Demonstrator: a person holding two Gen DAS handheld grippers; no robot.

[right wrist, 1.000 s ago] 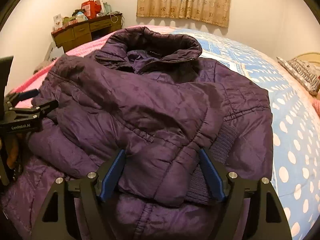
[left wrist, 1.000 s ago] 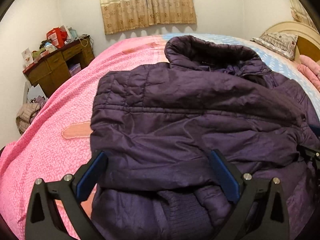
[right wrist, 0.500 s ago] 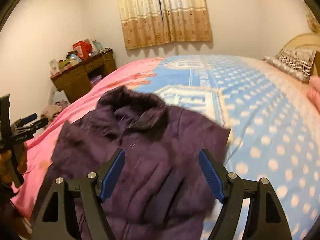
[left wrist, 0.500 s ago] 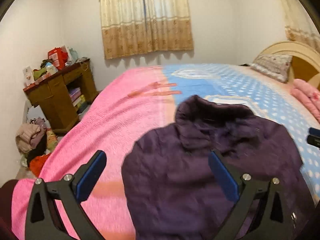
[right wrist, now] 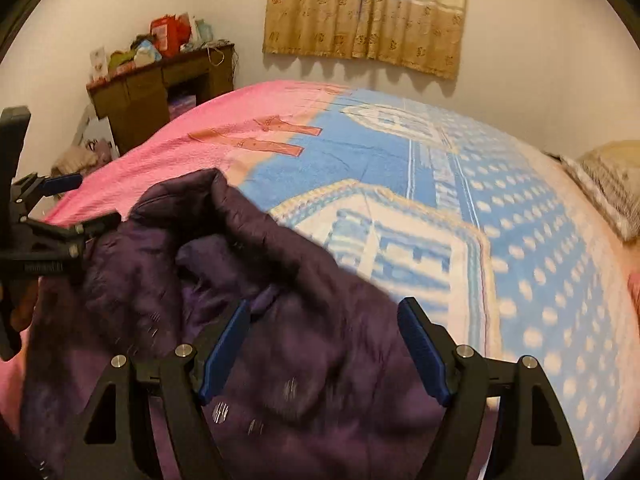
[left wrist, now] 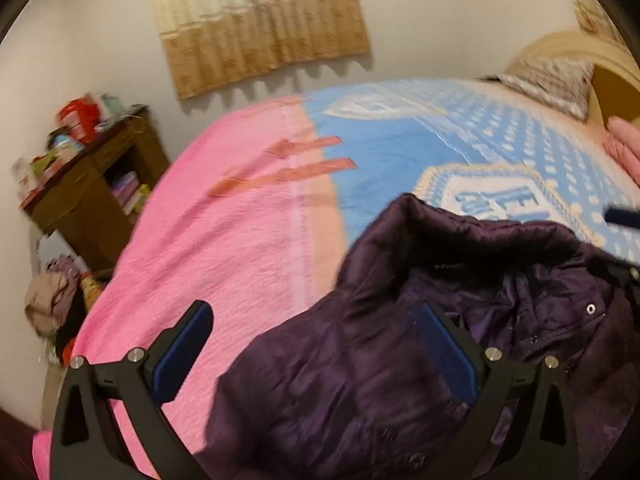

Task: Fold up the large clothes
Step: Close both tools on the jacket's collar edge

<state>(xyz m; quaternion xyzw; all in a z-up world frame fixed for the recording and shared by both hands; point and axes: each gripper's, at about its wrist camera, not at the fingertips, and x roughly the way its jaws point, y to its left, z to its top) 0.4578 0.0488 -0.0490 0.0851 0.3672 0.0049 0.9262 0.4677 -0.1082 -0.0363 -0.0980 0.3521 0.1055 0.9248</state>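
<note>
Jacket [right wrist: 280, 320], dark purple and padded, lies bunched on the bed [right wrist: 440, 168], just ahead of and beneath both tools, collar farthest away. Left hand-held gripper [left wrist: 316, 350] and right hand-held gripper [right wrist: 324, 344] each hang over it with jaws spread wide and empty, probably drawn clear to judge the fold.

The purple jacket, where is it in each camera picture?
Left wrist view: the purple jacket fills the lower right, under the right half of the left claw.
Right wrist view: the purple jacket fills the lower left.
Shared landmark: the beige curtain on the far wall.
</note>
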